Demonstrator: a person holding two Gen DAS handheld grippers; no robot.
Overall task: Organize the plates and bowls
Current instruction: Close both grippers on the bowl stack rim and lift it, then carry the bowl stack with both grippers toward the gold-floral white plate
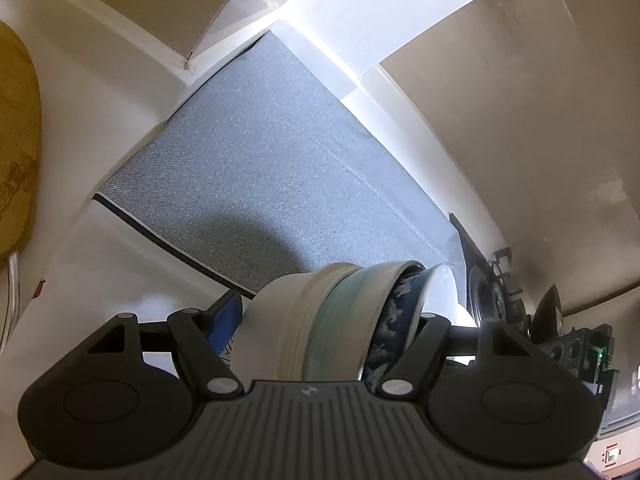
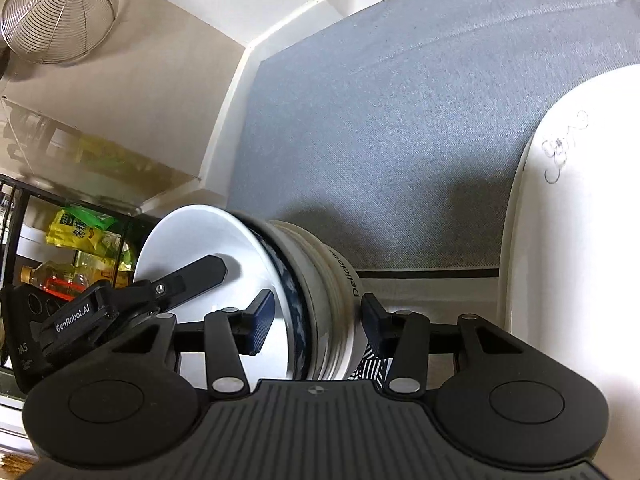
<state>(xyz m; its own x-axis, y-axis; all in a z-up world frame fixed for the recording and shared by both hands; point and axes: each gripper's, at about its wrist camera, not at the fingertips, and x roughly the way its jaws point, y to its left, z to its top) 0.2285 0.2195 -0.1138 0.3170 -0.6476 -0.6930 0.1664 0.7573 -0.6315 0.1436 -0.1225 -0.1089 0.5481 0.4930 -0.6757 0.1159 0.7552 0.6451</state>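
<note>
Ceramic stack: nested bowls (image 2: 304,300) being carried tilted above the grey mat (image 2: 400,128).
Left gripper (image 1: 324,320): clamping the stack.
Right gripper (image 2: 316,320): gripping it too.
Advice: probably keeping both squeezes even, lowering level.

A nested stack of bowls (image 2: 320,304) is tipped on its side above the grey mat: a white bowl with a blue floral outside (image 1: 394,316), then a pale-green-banded bowl (image 1: 344,320), then a white bowl lettered "Delicio…" (image 2: 348,276).

Grey woven mat (image 1: 280,168) on white counter (image 1: 120,280), beige walls (image 1: 520,140) behind.
</note>
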